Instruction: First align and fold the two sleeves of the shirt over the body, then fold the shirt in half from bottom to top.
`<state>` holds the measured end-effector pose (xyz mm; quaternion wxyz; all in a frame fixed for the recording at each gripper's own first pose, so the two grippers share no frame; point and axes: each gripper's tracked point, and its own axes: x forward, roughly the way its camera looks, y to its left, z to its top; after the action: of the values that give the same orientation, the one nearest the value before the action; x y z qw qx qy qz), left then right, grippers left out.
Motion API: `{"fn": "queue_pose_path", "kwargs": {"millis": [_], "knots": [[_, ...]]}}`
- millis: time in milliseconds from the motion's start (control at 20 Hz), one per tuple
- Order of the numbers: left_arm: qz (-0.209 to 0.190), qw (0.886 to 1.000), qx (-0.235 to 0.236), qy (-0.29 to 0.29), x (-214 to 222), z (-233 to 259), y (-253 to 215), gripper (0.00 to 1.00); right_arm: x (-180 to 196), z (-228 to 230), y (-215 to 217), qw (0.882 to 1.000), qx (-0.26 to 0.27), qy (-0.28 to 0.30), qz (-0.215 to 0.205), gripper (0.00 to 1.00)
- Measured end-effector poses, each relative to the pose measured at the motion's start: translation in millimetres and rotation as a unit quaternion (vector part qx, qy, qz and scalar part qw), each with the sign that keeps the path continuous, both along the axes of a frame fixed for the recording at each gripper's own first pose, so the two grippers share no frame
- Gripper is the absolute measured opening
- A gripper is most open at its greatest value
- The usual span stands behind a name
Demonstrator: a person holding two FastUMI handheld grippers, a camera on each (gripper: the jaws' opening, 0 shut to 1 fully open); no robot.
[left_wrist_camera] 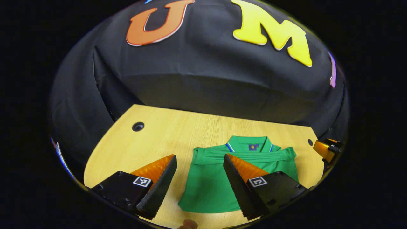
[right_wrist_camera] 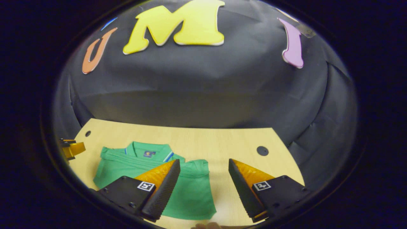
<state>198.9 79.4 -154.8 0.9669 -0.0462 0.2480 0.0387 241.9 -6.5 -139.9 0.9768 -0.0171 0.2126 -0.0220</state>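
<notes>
A green polo shirt [left_wrist_camera: 206, 184] lies flat on the wooden table [left_wrist_camera: 165, 133], collar toward the wall, both sleeves folded across the chest. In the right gripper view the same shirt [right_wrist_camera: 194, 194] sits at the lower left. My left gripper [left_wrist_camera: 200, 183] hovers open above the shirt's left half, nothing between its fingers. My right gripper [right_wrist_camera: 203, 187] stands open over the shirt's right edge, also holding nothing. The right gripper [left_wrist_camera: 326, 149] shows at the far right of the left gripper view; the left gripper [right_wrist_camera: 71, 148] shows at the far left of the right gripper view.
Round cable holes [left_wrist_camera: 138, 126] [right_wrist_camera: 262, 150] sit in the table near its back corners. The black cloth wall [left_wrist_camera: 203, 82] rises right behind the table's far edge. Bare wood lies left of the shirt [left_wrist_camera: 143, 149] and right of it [right_wrist_camera: 241, 146].
</notes>
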Motion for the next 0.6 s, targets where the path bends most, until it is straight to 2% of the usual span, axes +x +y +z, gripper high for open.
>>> {"fn": "queue_pose_path", "kwargs": {"millis": [100,300,450,600], "knots": [[-0.004,1.0,0.012,-0.023,-25,33,4,0.99,-32,41,10,1.0,0.013,-0.027,0.006,0.96],[-0.02,0.996,0.039,-0.074,-77,95,7,0.99,-94,113,23,0.995,0.01,-0.095,0.022,0.96],[-0.033,0.992,0.049,-0.108,-113,129,4,0.98,-142,149,39,0.99,0.01,-0.13,0.049,0.95],[-0.029,0.988,0.043,-0.144,-151,165,2,0.98,-181,166,46,0.986,-0.004,-0.15,0.069,0.95]]}}
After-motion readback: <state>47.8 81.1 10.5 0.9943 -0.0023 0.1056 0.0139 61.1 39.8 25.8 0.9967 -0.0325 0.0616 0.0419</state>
